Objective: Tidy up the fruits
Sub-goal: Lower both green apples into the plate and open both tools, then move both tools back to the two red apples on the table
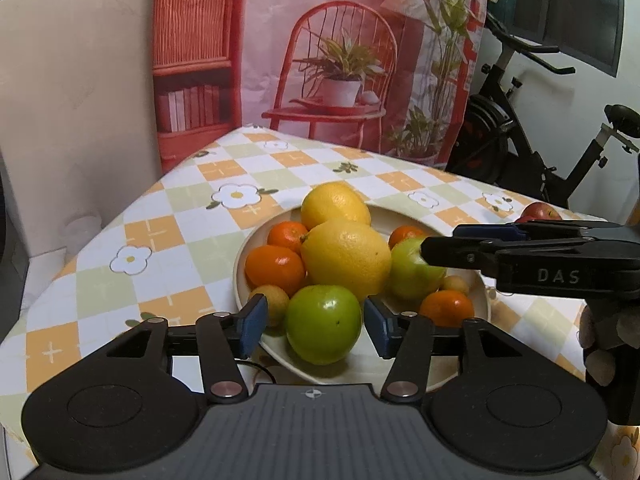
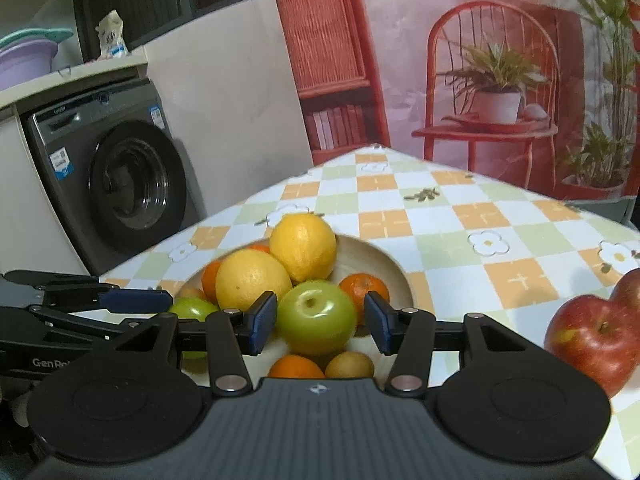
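Checked cloth w/ white flowers covers the bench (image 1: 192, 216); printed backdrop of a red chair behind, washing machine (image 2: 120, 184) off to one side, exercise bike (image 1: 520, 128) on the other. We have both grippers over the pale bowl (image 1: 478, 300) of mixed fruit.

Left gripper (image 1: 315, 322): jaws wide open, straddling a green apple (image 1: 323, 324) at the bowl's near edge, pads just beside it, not clamped. Right gripper (image 2: 320, 322): jaws also open, either side of a second green apple (image 2: 316, 316), holding nothing. Two lemons (image 1: 346, 254) sit piled in the middle w/ oranges (image 1: 275, 266) around; two red apples (image 2: 596, 336) lie outside on the cloth, well apart from the bowl.

Risks, as we judge them: apples are round and smooth, so an off-centre squeeze could squirt one out and off the bench. The big lemon leans on both apples; lifting either may roll the pile, esp. the small fruit near the rim. Both grippers work close together, so they could clash.

Writing: "DAS" on the right gripper's side, "GenRo…" cut off on the left's. Washer stickers too small to read.
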`<state>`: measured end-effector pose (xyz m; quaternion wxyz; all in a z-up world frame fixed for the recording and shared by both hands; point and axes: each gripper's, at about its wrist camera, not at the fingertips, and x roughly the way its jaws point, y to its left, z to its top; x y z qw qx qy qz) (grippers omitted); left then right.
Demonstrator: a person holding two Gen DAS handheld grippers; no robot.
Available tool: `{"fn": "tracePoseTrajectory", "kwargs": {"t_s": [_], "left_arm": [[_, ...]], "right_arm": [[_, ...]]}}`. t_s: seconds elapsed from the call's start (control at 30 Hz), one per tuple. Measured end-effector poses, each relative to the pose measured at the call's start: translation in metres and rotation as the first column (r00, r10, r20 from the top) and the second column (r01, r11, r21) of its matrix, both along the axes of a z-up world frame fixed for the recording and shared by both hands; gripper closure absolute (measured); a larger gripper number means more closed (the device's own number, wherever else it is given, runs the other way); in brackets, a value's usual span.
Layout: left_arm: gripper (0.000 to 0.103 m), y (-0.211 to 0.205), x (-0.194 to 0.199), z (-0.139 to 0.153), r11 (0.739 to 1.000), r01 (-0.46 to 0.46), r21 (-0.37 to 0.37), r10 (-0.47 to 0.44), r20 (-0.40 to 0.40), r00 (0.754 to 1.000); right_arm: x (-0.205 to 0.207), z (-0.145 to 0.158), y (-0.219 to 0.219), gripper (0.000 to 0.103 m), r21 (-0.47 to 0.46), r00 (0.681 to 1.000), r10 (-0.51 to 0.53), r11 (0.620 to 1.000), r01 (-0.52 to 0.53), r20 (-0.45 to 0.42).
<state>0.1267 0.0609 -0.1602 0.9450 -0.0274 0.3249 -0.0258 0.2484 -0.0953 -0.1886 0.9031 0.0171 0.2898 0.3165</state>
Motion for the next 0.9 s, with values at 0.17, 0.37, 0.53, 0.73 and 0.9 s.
{"fn": "tracePoseTrajectory", "kwargs": {"t_s": [0.17,0.37,0.53,0.73,0.9], "left_arm": [[0.046,-0.007,-0.004,0.006,1.000,0.010,0.014,-0.011,0.031,0.999],[0.046,-0.016,-0.003,0.014,0.999,0.016,0.031,-0.018,0.053,0.998],[0.046,-0.031,0.002,0.022,0.998,0.040,0.043,-0.043,0.074,0.996],[0.044,-0.059,0.017,0.030,0.994,0.100,0.031,-0.103,0.088,0.991],[0.044,-0.084,0.033,0.033,0.987,0.162,0.022,-0.163,0.080,0.983]], "right_arm": [[-0.011,0.010,-0.020,0.051,0.021,0.997,-0.067,0.998,0.066,0.045],[-0.026,0.011,-0.065,0.051,0.030,0.975,-0.211,0.977,0.209,0.072],[-0.039,0.009,-0.107,0.051,0.028,0.947,-0.314,0.950,0.312,0.073],[-0.057,0.004,-0.147,0.044,-0.003,0.915,-0.395,0.918,0.396,0.080],[-0.065,-0.003,-0.163,0.039,-0.024,0.897,-0.432,0.900,0.436,0.091]]}}
